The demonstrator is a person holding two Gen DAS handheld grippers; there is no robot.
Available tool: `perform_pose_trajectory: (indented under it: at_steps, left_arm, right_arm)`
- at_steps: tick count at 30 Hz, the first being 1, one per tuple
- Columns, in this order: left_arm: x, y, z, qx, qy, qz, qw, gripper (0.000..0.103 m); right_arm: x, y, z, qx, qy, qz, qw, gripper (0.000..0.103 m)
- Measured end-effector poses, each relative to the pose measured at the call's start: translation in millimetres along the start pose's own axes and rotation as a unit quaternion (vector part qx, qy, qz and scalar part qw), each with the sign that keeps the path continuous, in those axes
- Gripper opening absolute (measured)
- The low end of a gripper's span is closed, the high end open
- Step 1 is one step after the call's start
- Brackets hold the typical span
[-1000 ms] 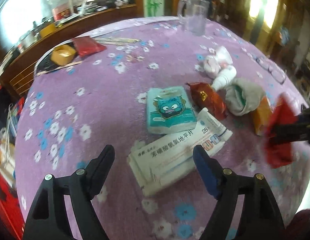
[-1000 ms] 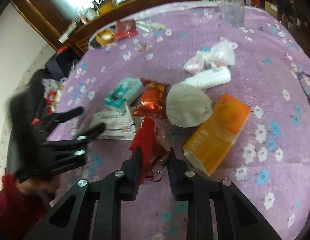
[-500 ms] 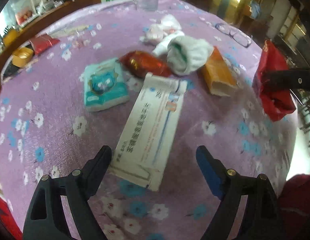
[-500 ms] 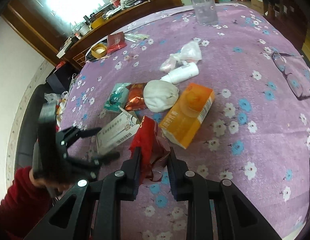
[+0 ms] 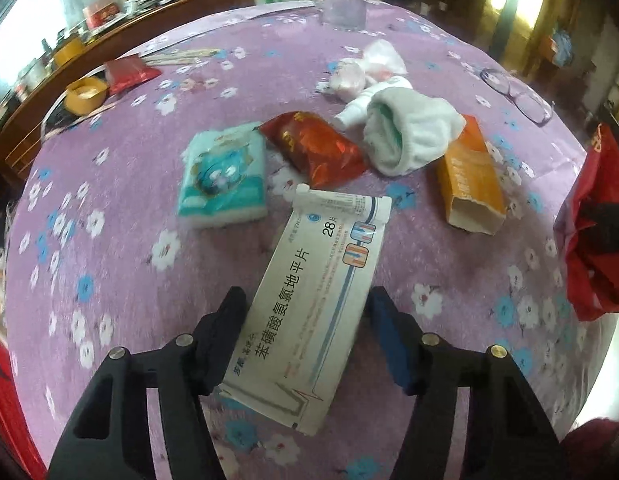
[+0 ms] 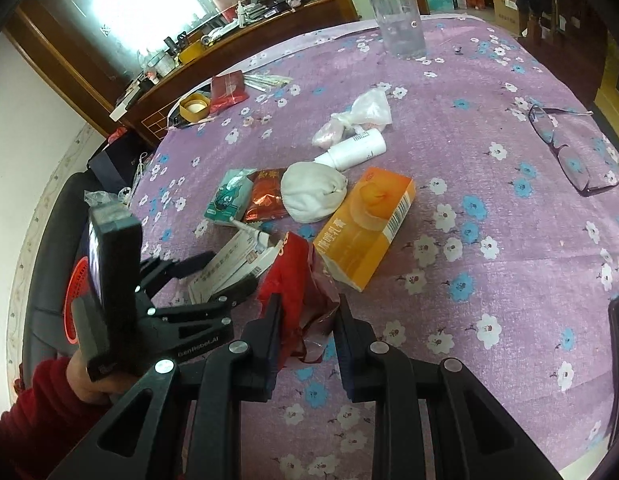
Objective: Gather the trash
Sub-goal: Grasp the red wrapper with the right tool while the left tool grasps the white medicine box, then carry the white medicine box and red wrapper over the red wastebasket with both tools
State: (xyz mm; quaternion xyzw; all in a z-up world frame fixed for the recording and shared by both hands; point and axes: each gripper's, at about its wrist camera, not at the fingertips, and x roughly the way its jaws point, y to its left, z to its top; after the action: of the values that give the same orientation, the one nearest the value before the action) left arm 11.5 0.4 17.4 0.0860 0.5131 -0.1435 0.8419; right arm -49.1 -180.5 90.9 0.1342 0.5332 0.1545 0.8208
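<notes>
My left gripper (image 5: 305, 312) has its jaws on either side of a white medicine box (image 5: 313, 312) with blue print; the jaws sit at its two long edges, and the box rests on the purple floral tablecloth (image 5: 109, 280). In the right wrist view the left gripper (image 6: 221, 276) clasps the same box (image 6: 233, 260). My right gripper (image 6: 307, 320) is shut on a red plastic bag (image 6: 297, 276), which hangs at the right edge of the left wrist view (image 5: 593, 232). Behind lie a teal tissue pack (image 5: 223, 176), a red snack wrapper (image 5: 315, 148), a white cloth bundle (image 5: 409, 132) and an orange carton (image 5: 469, 176).
A white bottle (image 6: 355, 148) and a crumpled clear bag (image 6: 365, 114) lie farther back. A glass jug (image 6: 397, 20) stands at the far side. Spectacles (image 6: 569, 152) lie at the right. A yellow tape roll (image 6: 195, 106) and a red packet (image 6: 227, 90) sit at the far left edge.
My left gripper has moved forward over the white medicine box and narrowed its jaws onto the box's sides. The right gripper keeps the red bag and has drifted slightly back.
</notes>
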Motion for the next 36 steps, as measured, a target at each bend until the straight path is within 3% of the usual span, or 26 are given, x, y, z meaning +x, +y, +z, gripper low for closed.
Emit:
perform_pose_trajectory:
  at_steps: [6, 9, 14, 21, 36]
  left_arm:
    - [-39.0, 10.3, -25.1, -0.077, -0.056, 0.034, 0.9948, 0.056]
    - [-67.8, 17.5, -39.0, -0.115, -0.096, 0.075, 0.9858, 0.056]
    - [-96.4, 35.4, -53.8, -0.147, -0.124, 0.117, 0.9742, 0.056]
    - [-119.1, 61.9, -81.4, -0.186, -0.129, 0.144, 0.9633, 0.056]
    - [-140.9, 83.7, -115.8, -0.220, -0.129, 0.178, 0.9506, 0.057]
  right_arm:
    - [3.7, 18.2, -3.8, -0.030, -0.004, -0.011, 0.999, 0.026]
    - [8.7, 34.4, -7.4, -0.054, -0.003, -0.013, 0.998, 0.026]
    - [17.1, 65.6, -13.0, -0.094, 0.000, -0.007, 0.996, 0.026]
    - [26.9, 108.6, -21.8, -0.153, 0.002, -0.009, 0.988, 0.026]
    - [39.2, 165.0, -37.4, -0.224, 0.009, 0.009, 0.975, 0.026]
